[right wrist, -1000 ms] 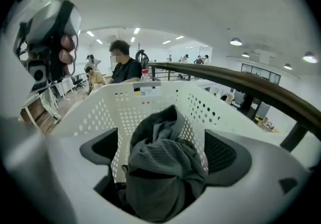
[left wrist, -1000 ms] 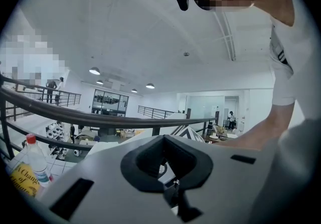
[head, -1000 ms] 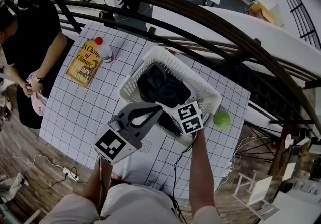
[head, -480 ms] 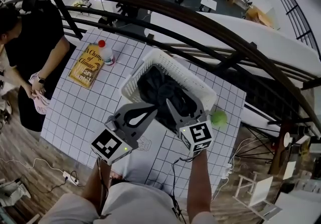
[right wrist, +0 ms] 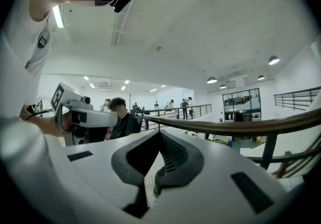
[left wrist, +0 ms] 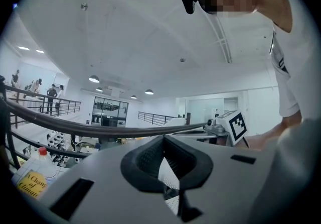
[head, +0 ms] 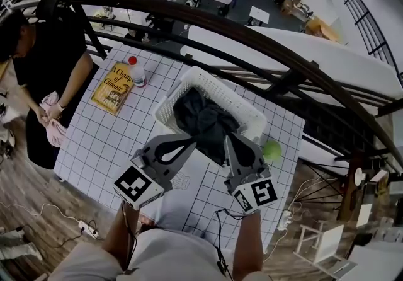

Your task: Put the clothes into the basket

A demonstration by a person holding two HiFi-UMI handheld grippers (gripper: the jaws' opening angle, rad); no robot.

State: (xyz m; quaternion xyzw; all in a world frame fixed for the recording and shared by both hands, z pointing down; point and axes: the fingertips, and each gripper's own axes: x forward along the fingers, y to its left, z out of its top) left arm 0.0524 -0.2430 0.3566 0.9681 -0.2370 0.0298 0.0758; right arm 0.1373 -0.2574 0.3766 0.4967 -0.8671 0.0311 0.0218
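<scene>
**A:** What's different from a second ago?

**B:** The right gripper [head: 228,137] has come up out of the white laundry basket [head: 167,111] and drawn back toward the wearer. Its jaws have just been closing. They now sit together with nothing between them.

**A:** Now take me across, left to right.

**B:** At the far left a person in black [head: 44,46] stands beside the gridded worktop [head: 94,141], handling a pink cloth [head: 53,123]. On the worktop lie a yellow book [head: 112,87] and, just beside it, a red-capped bottle [head: 136,72].

**A:** And the left gripper?

**B:** The left gripper [head: 194,141] is held level with its jaws together and empty. Their tips are at the basket's near rim. Below the two grippers a white printed cloth [head: 182,194] lies flat on the worktop.

**A:** Where are the clothes?

**B:** The dark clothes [head: 198,116] are heaped inside the basket. They lie just beyond both sets of jaw tips and neither gripper touches them. A green ball [head: 272,150] sits right of the basket, beside the right gripper.
</scene>
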